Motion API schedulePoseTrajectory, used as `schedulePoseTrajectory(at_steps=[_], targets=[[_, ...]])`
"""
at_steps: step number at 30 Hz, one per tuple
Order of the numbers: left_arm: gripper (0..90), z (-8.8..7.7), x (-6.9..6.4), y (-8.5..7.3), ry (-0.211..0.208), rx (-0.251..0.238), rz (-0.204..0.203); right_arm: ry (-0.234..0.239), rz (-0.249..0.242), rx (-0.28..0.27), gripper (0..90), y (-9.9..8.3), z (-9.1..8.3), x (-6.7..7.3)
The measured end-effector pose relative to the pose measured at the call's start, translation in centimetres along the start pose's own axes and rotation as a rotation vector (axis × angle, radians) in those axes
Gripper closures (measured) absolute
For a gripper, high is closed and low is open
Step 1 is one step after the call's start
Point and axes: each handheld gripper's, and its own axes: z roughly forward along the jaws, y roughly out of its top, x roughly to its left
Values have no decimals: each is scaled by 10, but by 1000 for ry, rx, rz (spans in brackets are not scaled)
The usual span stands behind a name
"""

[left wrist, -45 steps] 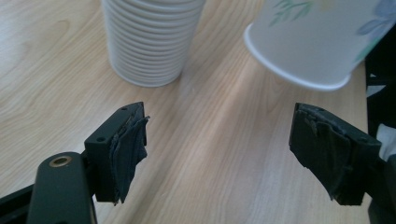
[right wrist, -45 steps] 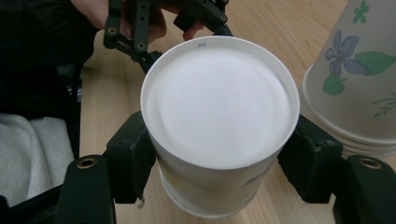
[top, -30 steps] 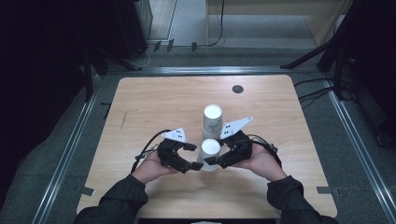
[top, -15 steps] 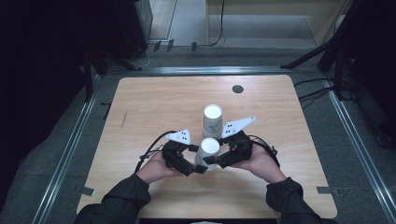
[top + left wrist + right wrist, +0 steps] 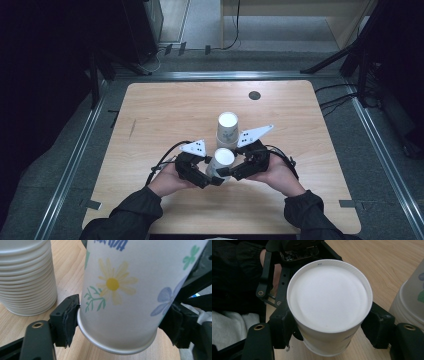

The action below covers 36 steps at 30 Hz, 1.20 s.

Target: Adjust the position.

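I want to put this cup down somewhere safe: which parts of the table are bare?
Bare wood lies along the table's left side, its right side, and the far strip around the dark round spot. The near middle is crowded: the stack of cups stands close behind the flowered paper cup, which sits between the left gripper and right gripper.

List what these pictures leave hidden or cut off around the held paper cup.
- Held cup: top cut off by the left gripper view's upper edge.
- Its printed side, right gripper view: only the white base faces the camera.
- Cup stack: count unclear, cropped at the frame edge.
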Motion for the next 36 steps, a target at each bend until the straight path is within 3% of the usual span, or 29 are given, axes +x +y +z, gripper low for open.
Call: schedulePoseTrajectory(at_steps=[7,9,12,19,23,28,30,33,36], targets=[[264,0,1,0,-7,13,5,2,-1,0,323,-1,1,-1],[262,-2,1,0,-10,10,6,-10,-39,-1,298,-1,1,2],[262,-5,2,1,-11,5,3,-21,-56,3,258,-1,2,3],[259,-21,6,0,22,35,13,-31,-49,16,235,-7,-4,1],[259,-28,7,1,49,74,36,-38,-47,39,235,-12,-5,1],[257,-34,5,5,104,178,106,-52,-61,66,236,-17,-4,3],[257,-38,4,7,129,190,123,-49,-63,60,239,-18,-4,3],[257,-46,7,13,111,199,117,-51,-56,56,243,-16,-4,3],[258,-49,12,21,97,257,136,-55,-67,46,243,-15,-4,3]])
